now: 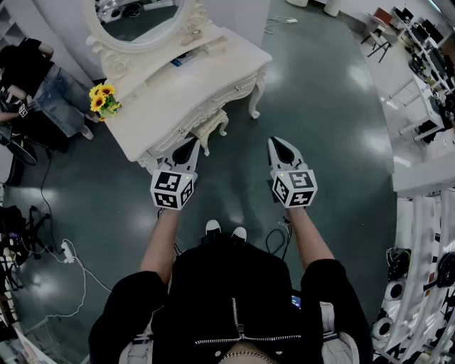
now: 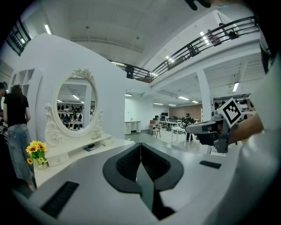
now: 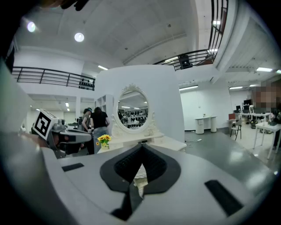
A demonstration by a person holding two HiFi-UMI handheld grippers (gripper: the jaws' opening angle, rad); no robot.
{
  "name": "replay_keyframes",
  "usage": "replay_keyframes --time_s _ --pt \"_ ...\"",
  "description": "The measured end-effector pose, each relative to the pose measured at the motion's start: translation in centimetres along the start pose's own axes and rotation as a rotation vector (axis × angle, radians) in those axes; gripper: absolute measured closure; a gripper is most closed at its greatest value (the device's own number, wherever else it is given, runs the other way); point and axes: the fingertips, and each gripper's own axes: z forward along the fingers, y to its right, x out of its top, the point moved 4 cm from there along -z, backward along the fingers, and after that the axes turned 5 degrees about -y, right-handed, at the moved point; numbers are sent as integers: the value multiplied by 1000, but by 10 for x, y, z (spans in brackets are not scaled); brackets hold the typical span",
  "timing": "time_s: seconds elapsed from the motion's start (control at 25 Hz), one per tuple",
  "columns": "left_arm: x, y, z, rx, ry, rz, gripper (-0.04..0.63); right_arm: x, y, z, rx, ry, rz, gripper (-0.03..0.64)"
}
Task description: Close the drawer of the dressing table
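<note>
The cream dressing table (image 1: 178, 85) with its oval mirror (image 1: 138, 18) stands at the upper left of the head view, a few steps ahead of me. Its carved front (image 1: 220, 99) faces me; I cannot make out how far a drawer stands out. My left gripper (image 1: 190, 144) is held in the air in front of the table's near corner, jaws together with nothing between them. My right gripper (image 1: 277, 142) hovers over bare floor to the right, also shut and empty. The left gripper view shows the table (image 2: 88, 145) off to the left; the right gripper view shows it (image 3: 145, 143) straight ahead.
A cushioned stool (image 1: 210, 128) sits under the table. Yellow flowers (image 1: 103, 99) stand on its left end. People (image 1: 35, 71) stand at the far left beside it. Cables and a power strip (image 1: 64, 249) lie on the floor at the left; white desks (image 1: 419, 106) line the right.
</note>
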Motion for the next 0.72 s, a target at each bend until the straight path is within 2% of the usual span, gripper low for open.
replay_keyframes --time_s 0.28,0.72 --pt "1 13 2 11 -1 -1 574 1 -1 -8 31 -3 -33 611" --pt "-10 40 -4 52 -23 -7 574 -11 14 -12 54 -7 9 611"
